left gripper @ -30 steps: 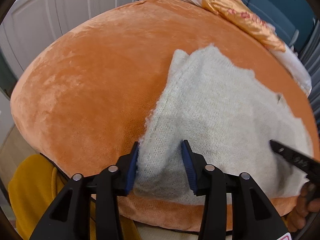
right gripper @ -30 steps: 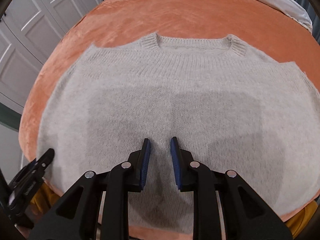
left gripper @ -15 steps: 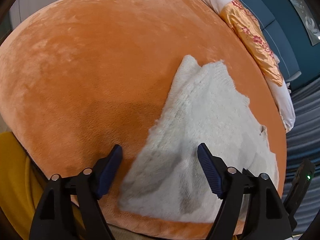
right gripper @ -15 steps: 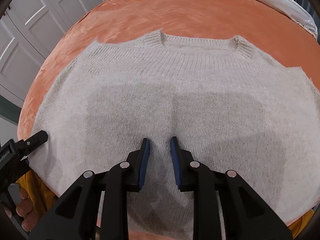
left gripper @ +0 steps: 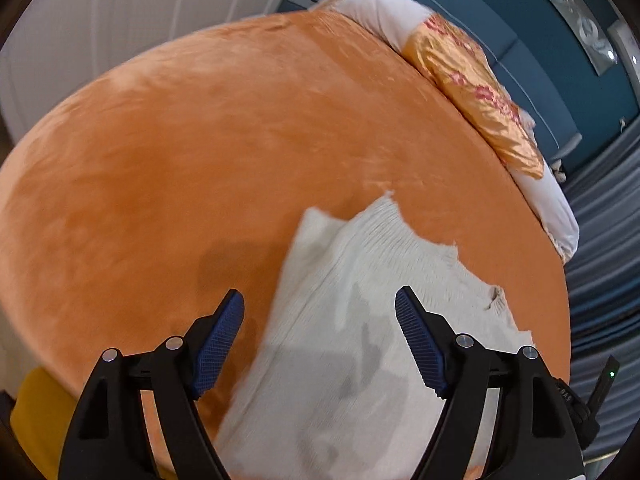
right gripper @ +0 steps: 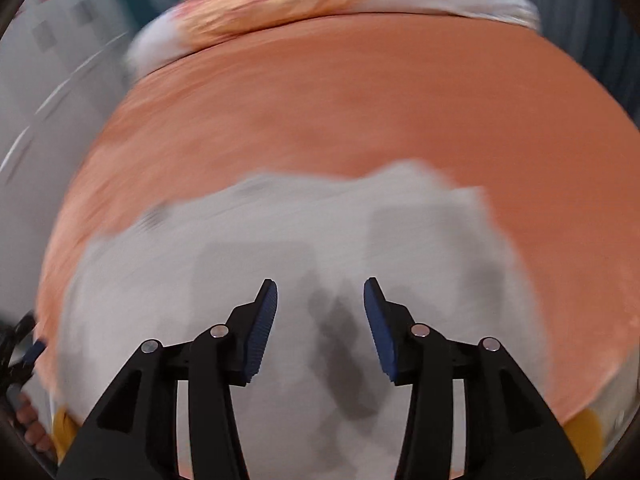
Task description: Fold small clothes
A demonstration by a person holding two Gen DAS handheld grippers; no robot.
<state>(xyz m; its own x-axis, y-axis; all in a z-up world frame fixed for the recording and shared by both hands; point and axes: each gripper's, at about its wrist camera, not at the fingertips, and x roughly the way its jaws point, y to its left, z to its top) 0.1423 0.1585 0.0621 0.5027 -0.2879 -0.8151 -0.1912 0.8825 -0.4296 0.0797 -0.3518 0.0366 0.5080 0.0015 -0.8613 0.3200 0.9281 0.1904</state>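
A small cream knitted sweater (left gripper: 360, 340) lies flat on the orange velvet bed cover (left gripper: 200, 160). It also shows, blurred, in the right wrist view (right gripper: 320, 240). My left gripper (left gripper: 320, 340) is open wide and empty, above the sweater's left side edge. My right gripper (right gripper: 320, 320) is open and empty, above the sweater's near part. The left gripper's tip (right gripper: 24, 354) and the hand holding it show at the left edge of the right wrist view. The right gripper's body (left gripper: 600, 384) shows at the right edge of the left wrist view.
An orange flowered pillow (left gripper: 480, 92) on white bedding (left gripper: 556, 204) lies at the head of the bed. White wardrobe doors (right gripper: 48, 80) stand to the left. A dark teal wall (left gripper: 540, 40) and grey curtains (left gripper: 600, 240) are to the right.
Both grippers have opened: the left widened from around the sweater's edge, the right from nearly shut. Both cameras have swung, the right towards the sweater's right side, with motion blur.
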